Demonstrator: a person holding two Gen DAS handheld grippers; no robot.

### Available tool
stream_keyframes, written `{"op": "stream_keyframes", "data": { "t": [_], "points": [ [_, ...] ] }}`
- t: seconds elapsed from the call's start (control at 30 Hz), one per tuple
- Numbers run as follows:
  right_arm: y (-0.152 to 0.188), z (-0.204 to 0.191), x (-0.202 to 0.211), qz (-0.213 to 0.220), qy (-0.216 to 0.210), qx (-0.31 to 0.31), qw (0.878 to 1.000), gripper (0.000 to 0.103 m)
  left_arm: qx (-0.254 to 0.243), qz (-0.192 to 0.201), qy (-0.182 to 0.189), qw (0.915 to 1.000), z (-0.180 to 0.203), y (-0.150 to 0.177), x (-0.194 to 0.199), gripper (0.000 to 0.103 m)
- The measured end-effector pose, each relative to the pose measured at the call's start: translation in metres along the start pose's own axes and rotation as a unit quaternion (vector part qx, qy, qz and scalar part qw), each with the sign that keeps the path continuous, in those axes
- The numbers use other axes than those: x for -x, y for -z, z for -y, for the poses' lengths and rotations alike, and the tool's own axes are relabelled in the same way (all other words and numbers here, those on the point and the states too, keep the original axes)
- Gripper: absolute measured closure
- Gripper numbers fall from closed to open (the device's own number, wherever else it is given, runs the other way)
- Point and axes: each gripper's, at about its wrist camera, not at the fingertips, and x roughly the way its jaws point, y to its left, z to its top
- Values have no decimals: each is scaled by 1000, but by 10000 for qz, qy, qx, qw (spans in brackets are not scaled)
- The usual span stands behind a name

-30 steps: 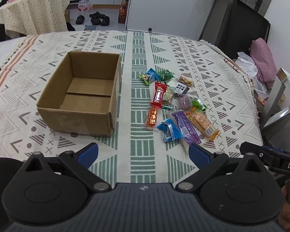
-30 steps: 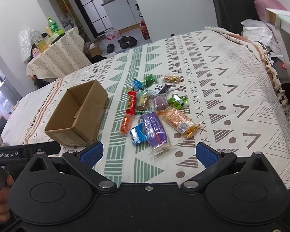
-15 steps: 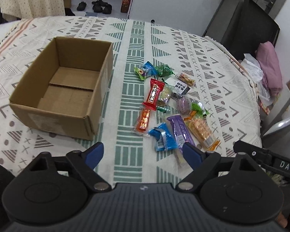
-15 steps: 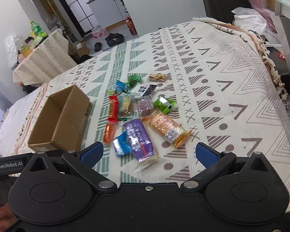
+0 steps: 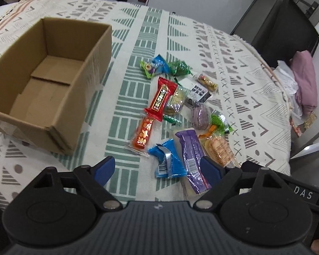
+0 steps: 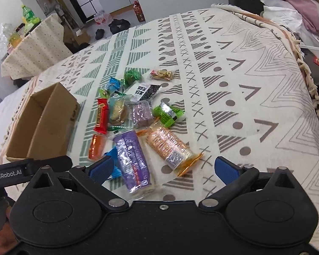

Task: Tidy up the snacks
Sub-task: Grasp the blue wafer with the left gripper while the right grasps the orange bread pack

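At nine o'clock on the patterned cloth (image 5: 151, 31), an open cardboard box (image 5: 46, 85) sat with nothing in it. Toward the middle lay the snack pile: a red bar (image 5: 162, 98) above an orange packet (image 5: 143, 133), a blue packet (image 5: 168, 159) at six o'clock, a purple packet (image 5: 192, 159) just beside it, and an orange cracker pack (image 5: 218, 148) toward four o'clock (a green sweet (image 5: 179, 68) sat at twelve). The left gripper (image 5: 158, 167) hovered over the blue packet, its jaws wide but slightly narrowed a moment before, nothing pressed between them. The right gripper (image 6: 162, 167) hung spread wide above the purple packet and cracker pack, gripping nothing.
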Motion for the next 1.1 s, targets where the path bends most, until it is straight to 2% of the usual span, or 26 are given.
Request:
{"op": "stream_keyframes", "data": {
  "t": [0.03,0.17,0.27,0.4,0.73,0.8,1.1],
  "points": [
    [-1,1,-3,-22,8,-7,10000,5,40,-15,-20,10000,1,0,-4,18],
    [-6,7,-19,-240,-112,-64,9996,17,313,-231,-38,9992,-1,-1,-25,40],
    [-9,9,-29,-318,-19,39,9995,21,428,-325,-38,9985,-1,-1,-37,48],
    [-13,14,-41,-414,-71,38,9991,29,474,-357,-57,9982,4,-2,-49,53],
    [-25,15,-67,-545,-160,173,9982,37,589,-594,-223,9962,10,-4,-74,70],
    [-26,16,-73,-613,-142,177,9979,41,623,-586,-239,9961,9,-2,-76,71],
    [-15,5,-89,-949,-24,597,9937,44,511,-429,-401,9970,14,0,-70,74]
  ]
}}
